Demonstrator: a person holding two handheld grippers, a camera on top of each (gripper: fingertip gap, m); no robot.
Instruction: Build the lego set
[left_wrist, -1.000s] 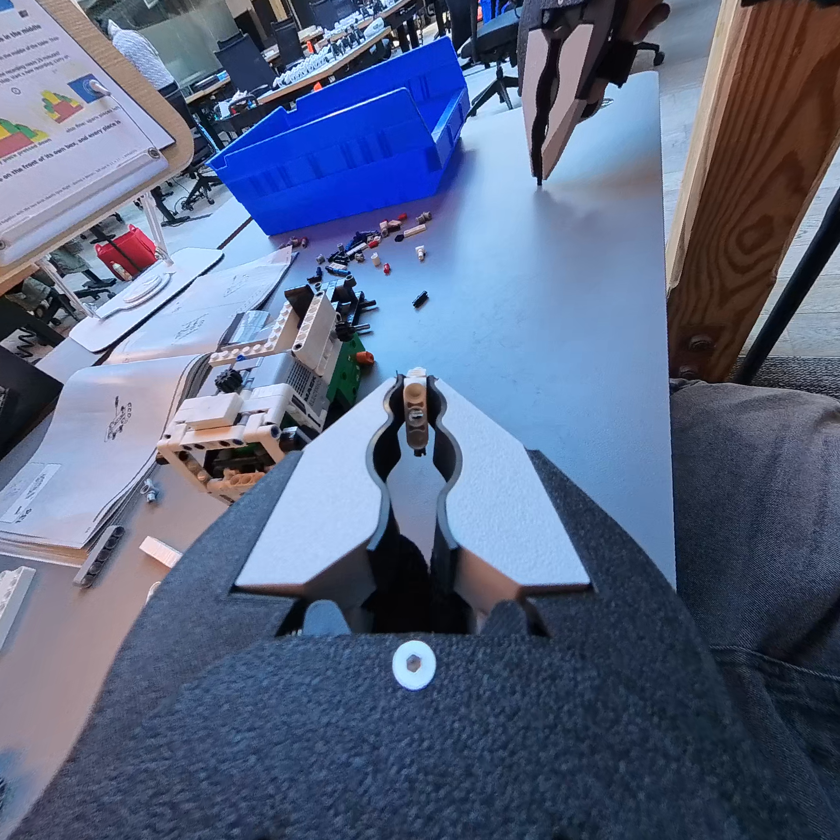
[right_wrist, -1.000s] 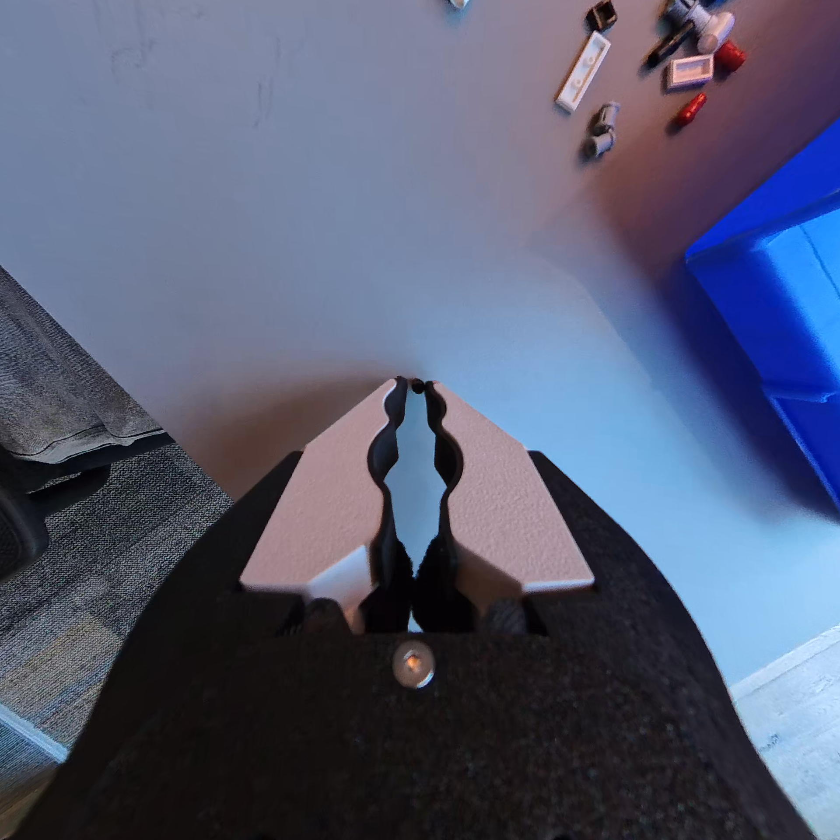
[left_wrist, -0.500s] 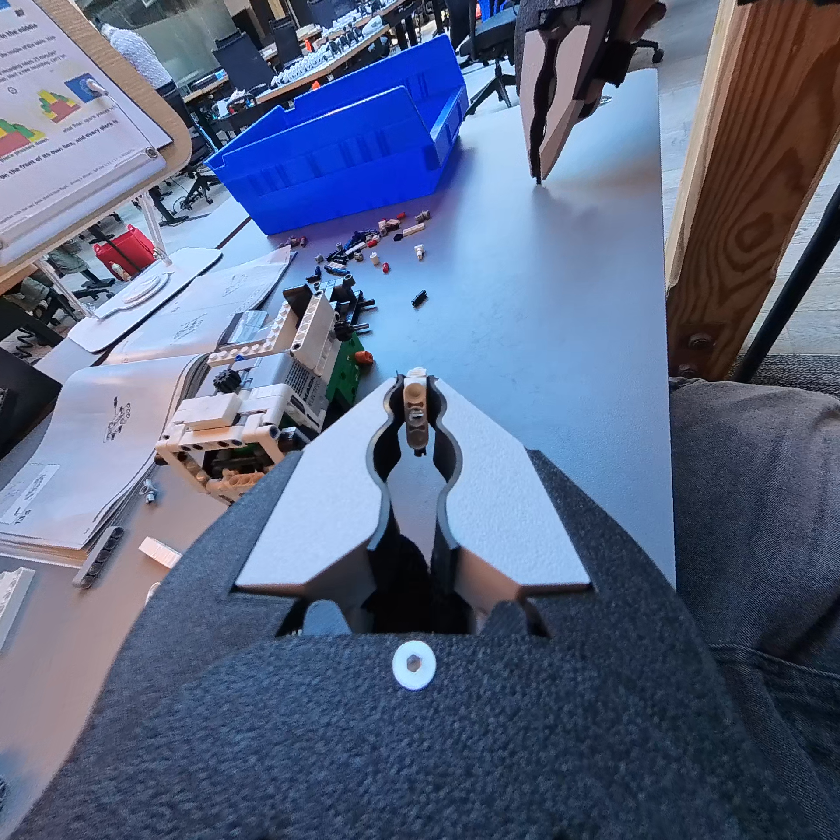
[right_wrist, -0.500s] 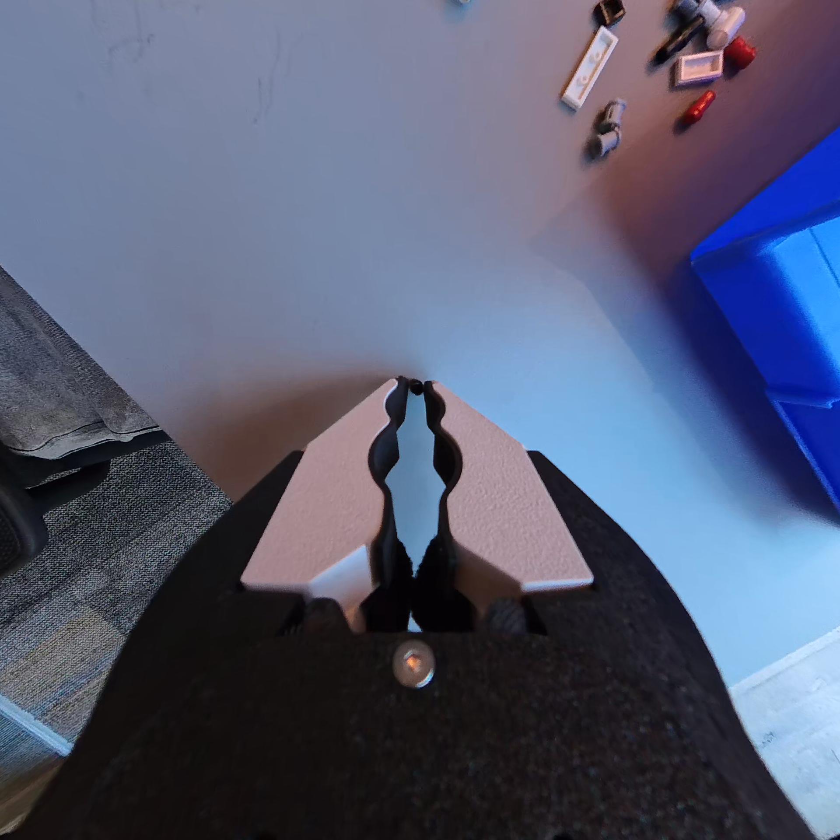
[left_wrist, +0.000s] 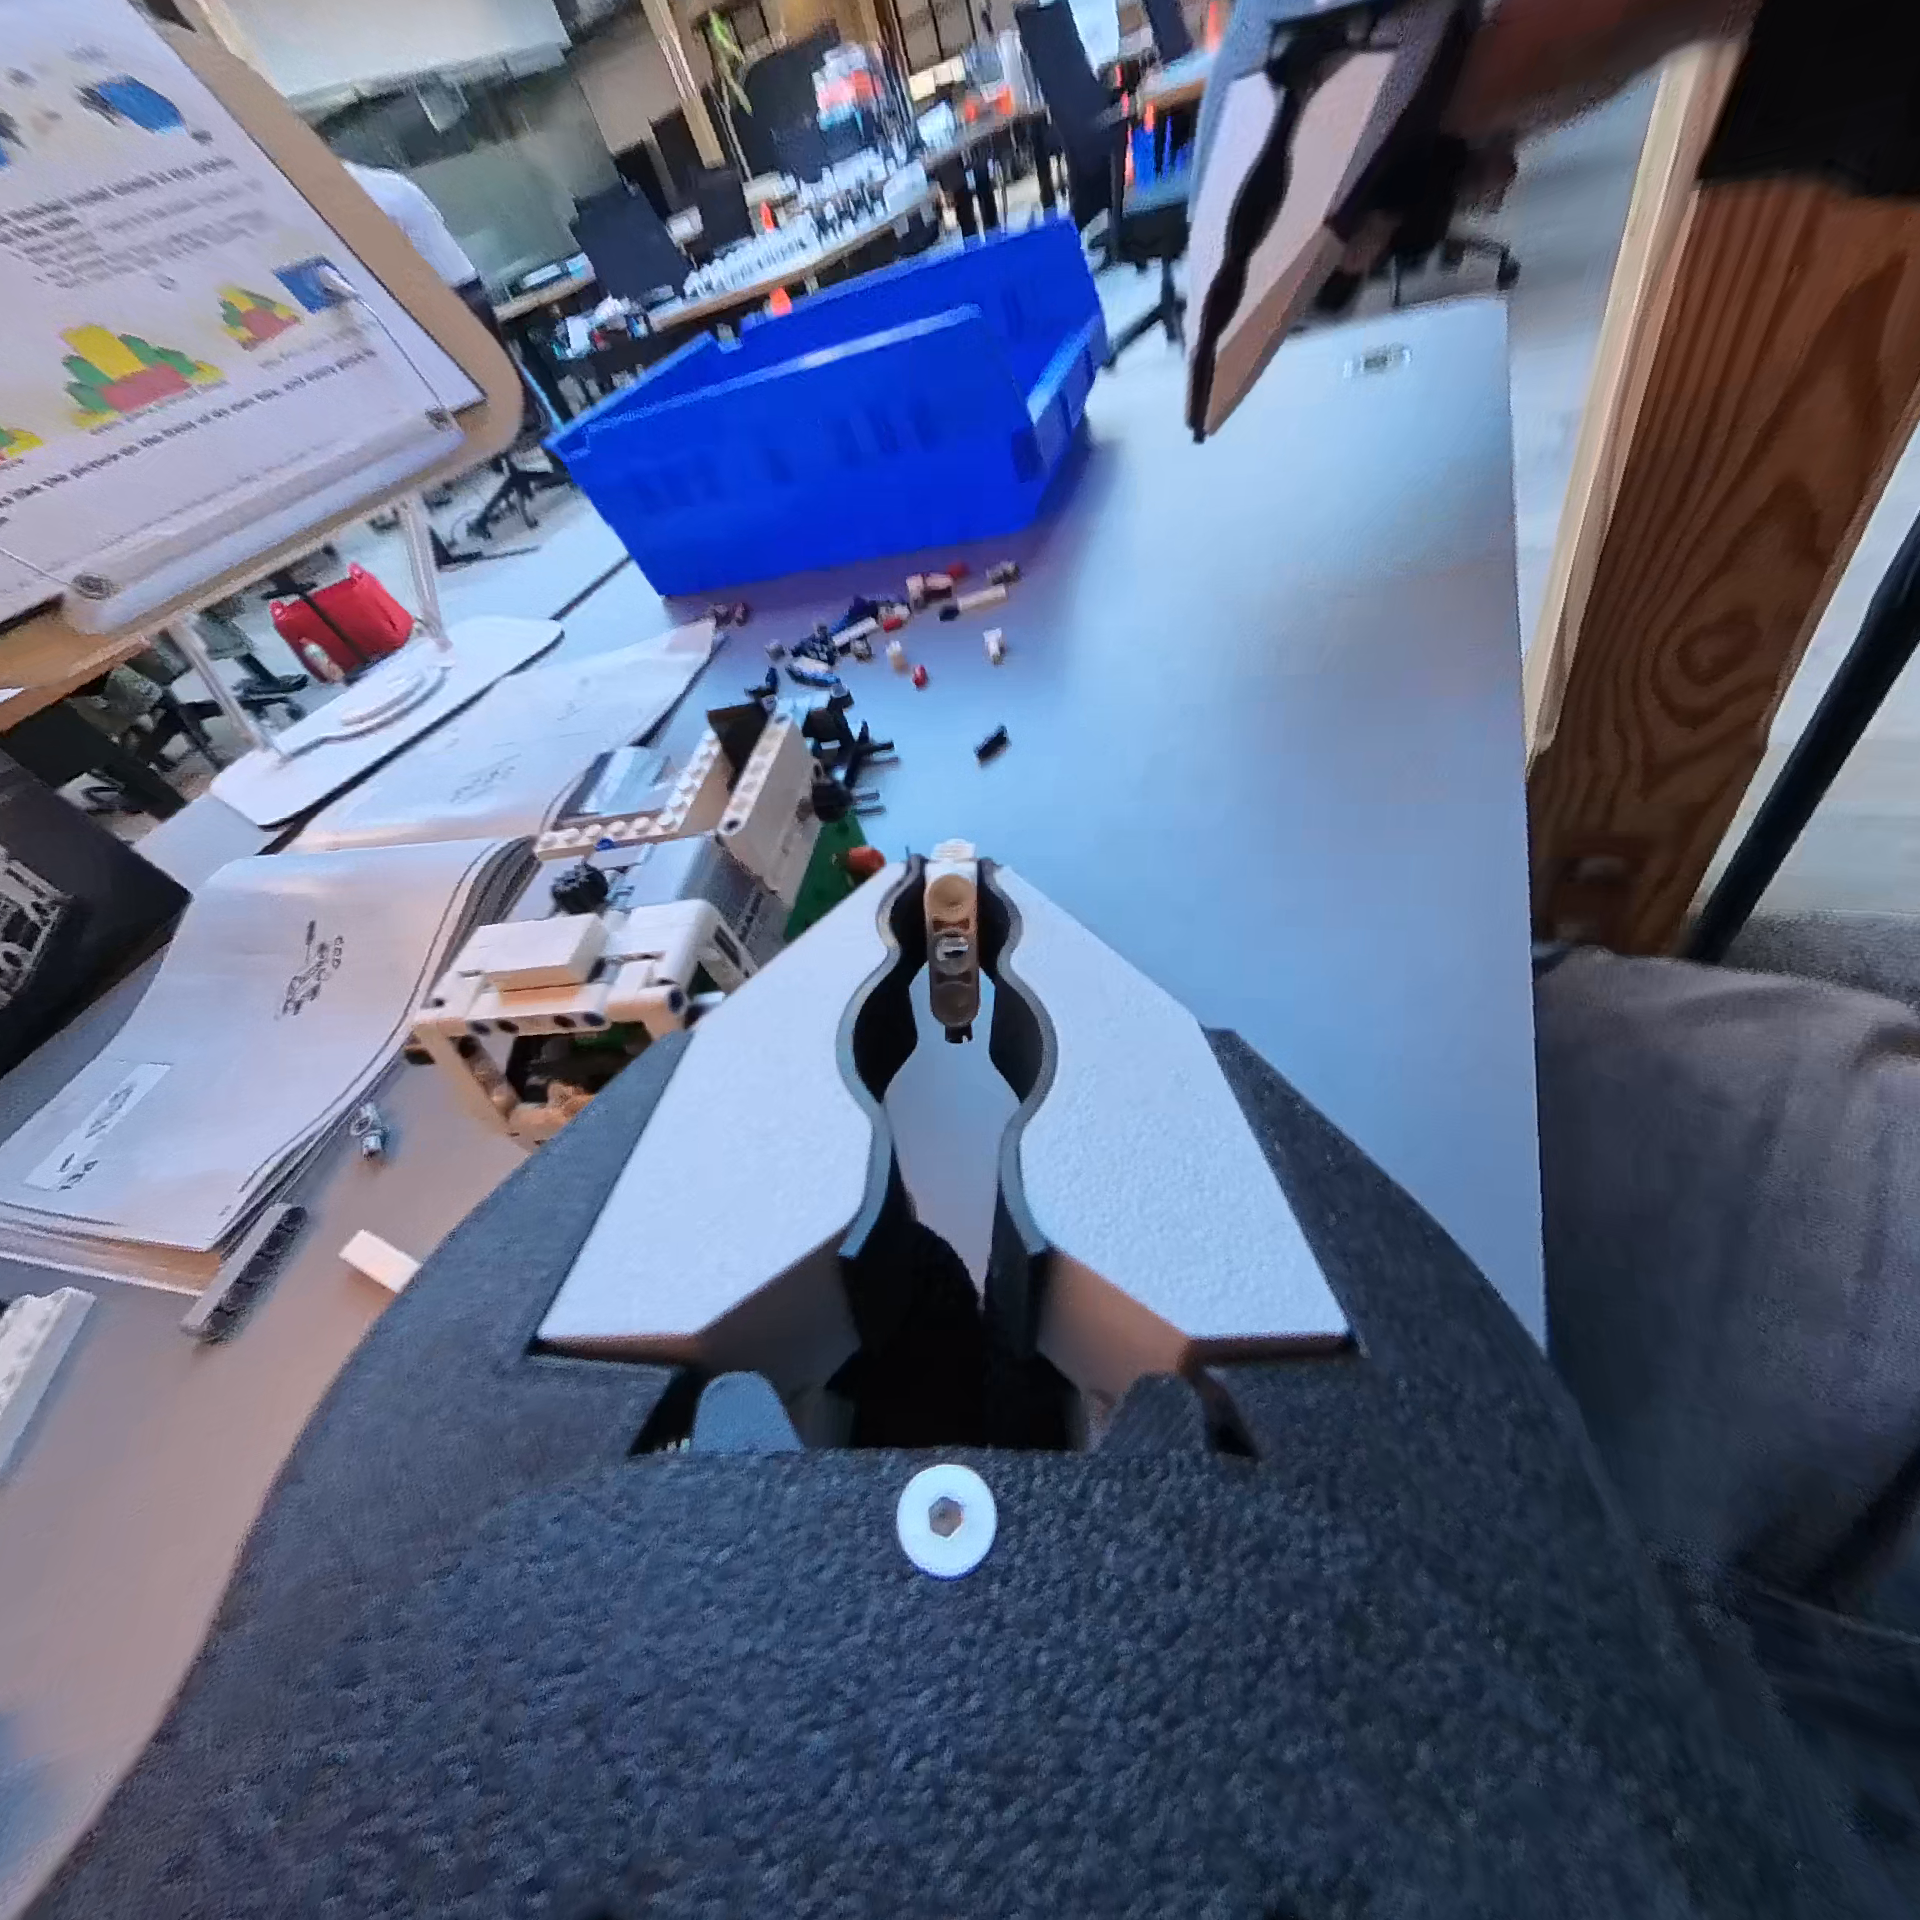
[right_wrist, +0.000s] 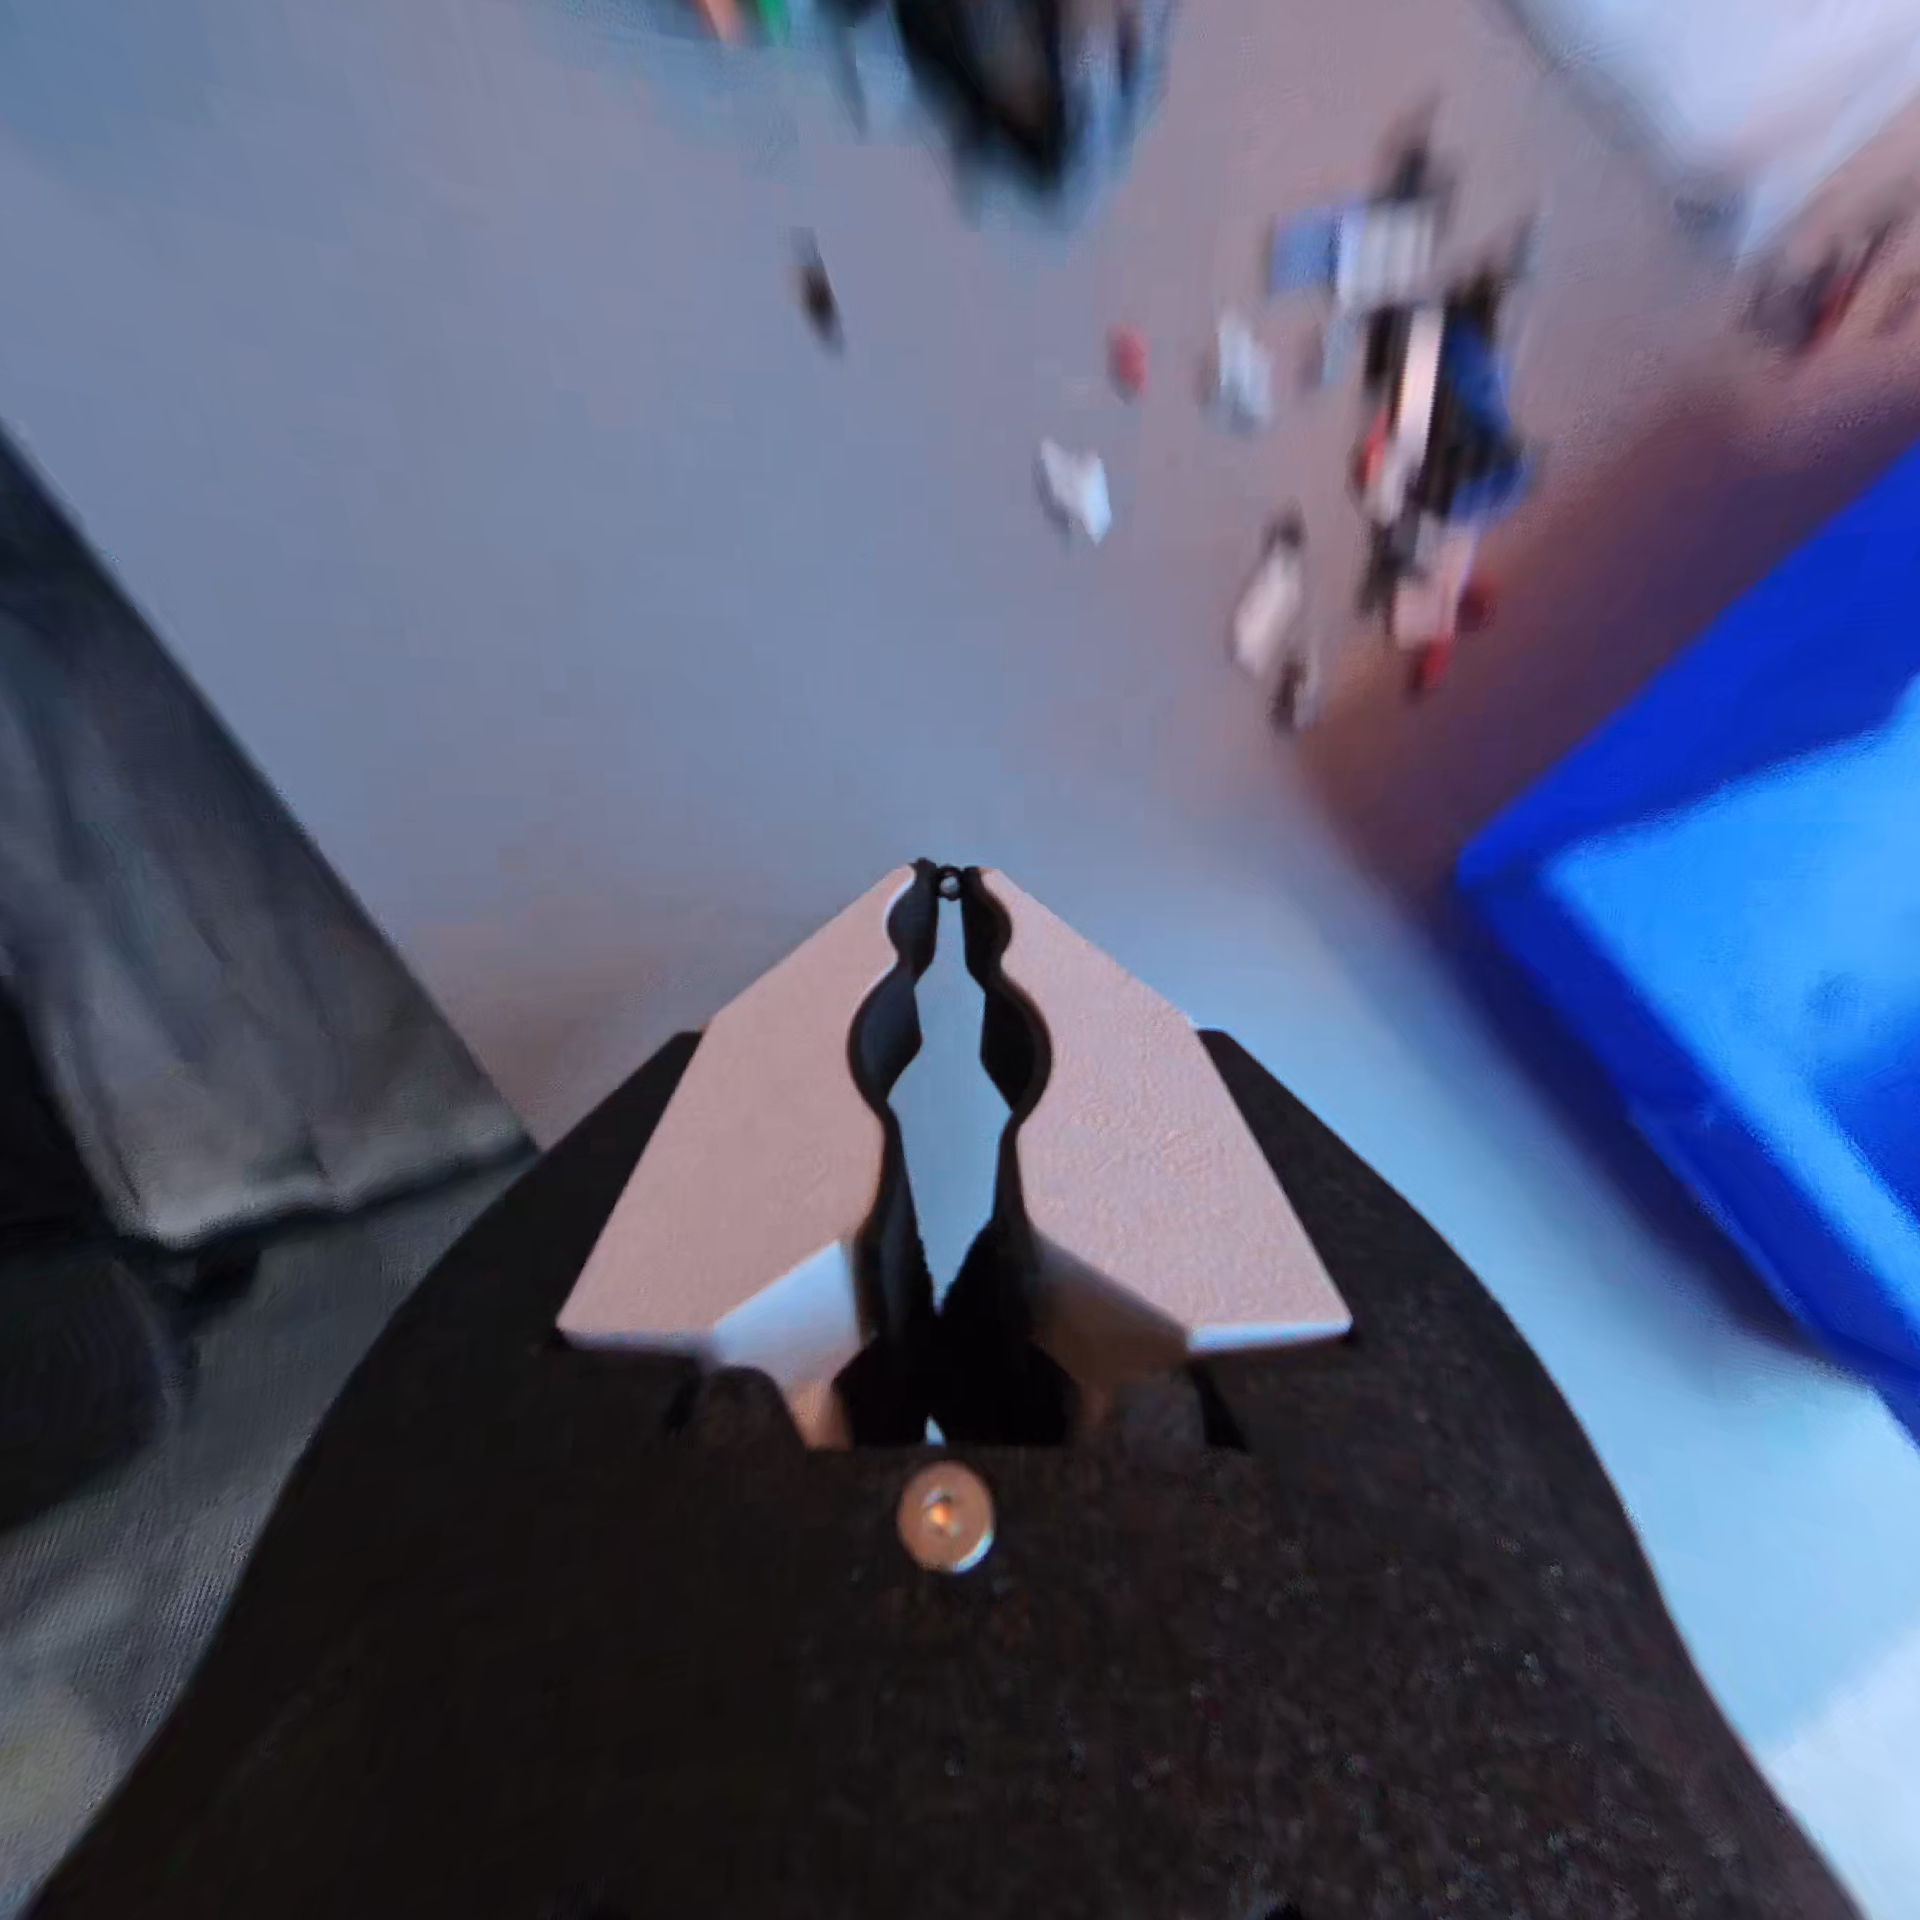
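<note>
Your right gripper (left_wrist: 1205, 416) has lifted off the tabletop (left_wrist: 1195, 831) since a second ago, when its tips touched the surface; it now hangs above the far end, near the blue bin (left_wrist: 831, 436). From the left wrist view, your left gripper (left_wrist: 951, 883) has not shifted: it is pinching a small tan and dark lego piece (left_wrist: 951, 951) upright between its tips, just beside the partly built white lego model (left_wrist: 613, 935). That model sits against the open instruction booklet (left_wrist: 229, 1039), with loose pieces (left_wrist: 894, 634) scattered between it and the bin.

From the right wrist view, everything beyond the right gripper (right_wrist: 948, 883) is smeared by motion, so you are moving fast. Its tips are pressed nearly together on a tiny black ring-shaped part (right_wrist: 950, 883). The scatter of loose pieces (right_wrist: 1351, 436) lies ahead, the blue bin (right_wrist: 1714, 935) to the side.

Judging from this, you are bringing the tiny part toward the held piece. Slow down before the two meet, keep the left gripper steady, and line the ring up squarely, since so small a part could easily slip out of a tip-only pinch.
</note>
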